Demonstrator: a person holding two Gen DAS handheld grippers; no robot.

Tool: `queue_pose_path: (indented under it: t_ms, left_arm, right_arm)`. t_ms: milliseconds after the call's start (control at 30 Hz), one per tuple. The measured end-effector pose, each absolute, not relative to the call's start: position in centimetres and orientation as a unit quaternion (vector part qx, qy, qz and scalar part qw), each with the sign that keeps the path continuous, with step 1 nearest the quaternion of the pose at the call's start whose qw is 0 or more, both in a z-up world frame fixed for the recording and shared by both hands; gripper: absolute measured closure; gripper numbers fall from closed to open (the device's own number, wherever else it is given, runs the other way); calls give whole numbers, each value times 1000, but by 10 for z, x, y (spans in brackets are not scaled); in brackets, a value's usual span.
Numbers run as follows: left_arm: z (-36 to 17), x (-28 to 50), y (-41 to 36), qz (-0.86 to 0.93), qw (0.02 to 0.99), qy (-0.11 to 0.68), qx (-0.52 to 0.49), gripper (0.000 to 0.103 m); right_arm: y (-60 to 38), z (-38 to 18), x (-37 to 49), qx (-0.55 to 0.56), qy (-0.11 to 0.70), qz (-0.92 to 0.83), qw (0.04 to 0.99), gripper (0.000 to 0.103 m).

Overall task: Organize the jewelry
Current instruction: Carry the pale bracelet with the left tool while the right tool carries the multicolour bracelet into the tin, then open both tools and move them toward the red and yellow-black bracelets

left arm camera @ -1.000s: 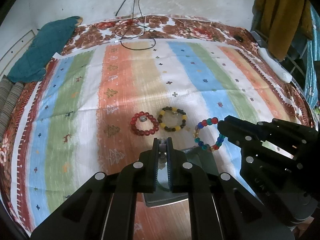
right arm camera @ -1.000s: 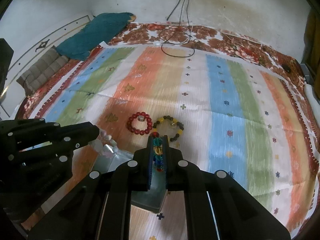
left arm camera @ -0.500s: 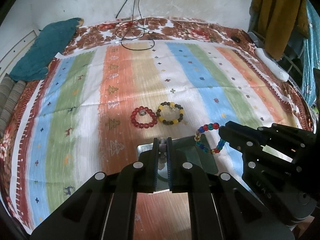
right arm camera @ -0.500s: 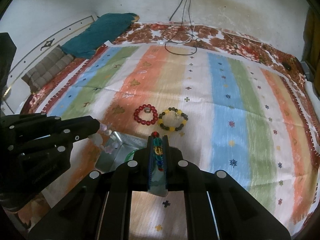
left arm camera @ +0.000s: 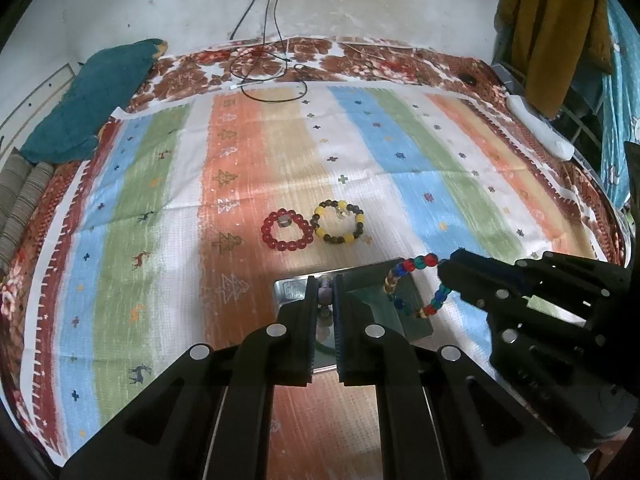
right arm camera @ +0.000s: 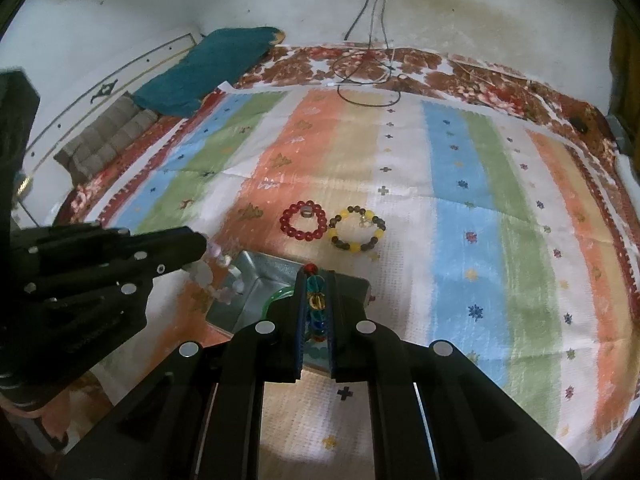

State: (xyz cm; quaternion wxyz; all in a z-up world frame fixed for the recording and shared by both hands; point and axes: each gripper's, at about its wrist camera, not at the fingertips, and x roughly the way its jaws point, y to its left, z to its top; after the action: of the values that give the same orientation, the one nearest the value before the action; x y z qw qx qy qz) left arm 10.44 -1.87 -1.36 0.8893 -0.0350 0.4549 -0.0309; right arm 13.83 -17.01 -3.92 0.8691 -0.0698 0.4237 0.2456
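- The left tongs (left arm camera: 325, 294) are clamping a pale beaded bracelet (right arm camera: 218, 276), its lavender and whitish beads pinched between the two pads and dangling beside the near-left corner of the metal tray (right arm camera: 256, 270).
- The right tongs (right arm camera: 315, 300) are gripping a multicoloured bead bracelet (left arm camera: 416, 286); its loop of red, teal, blue and amber beads is hanging over the tray's right side in the left wrist view.
- The metal tray (left arm camera: 292, 286) is sitting on a striped cloth (left arm camera: 420, 184) spread over the bed, directly under both tongs, with something green and curved (right arm camera: 276, 296) lying inside it.
- A red bead bracelet (left arm camera: 287, 230) and a yellow-and-dark bead bracelet (left arm camera: 338, 222) are lying flat on the cloth just beyond the tray, side by side and about touching.
- A teal cushion (left arm camera: 92, 100) is resting at the far-left corner of the bed, and black cables (left arm camera: 272, 68) are trailing from the wall onto the far edge.
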Motion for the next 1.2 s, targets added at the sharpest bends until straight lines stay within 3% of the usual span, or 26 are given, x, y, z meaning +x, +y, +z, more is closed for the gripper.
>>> queue_pose_path:
  t_ms: [100,233,367,867,1000,1200]
  left_arm:
    - [-16,105,-18,-28,886,461,-43,96]
    - [-20,108,-14,-17,881,471,-51,88]
    - [-18,108,-6,-9,881,469,-60,85]
    - [-42,139,18,27,860,504,-70,64]
    - [-48,151,20,35,857,510,-65,50]
    - [-58,170,26,47,848,524,-67,46]
  right_arm:
    - [-172,-40,141,-65,430,246,866,93]
    - [-175,-44,146,-55,445,239,862,92]
    - [-178,-47,150,-50,452,229,861,78]
    - [-171,-65,186,-65,484,191,851,60]
    - [-170,-71,199,-78,490,174,851,51]
    - [-169,-77,216,-78,501,169,845,48]
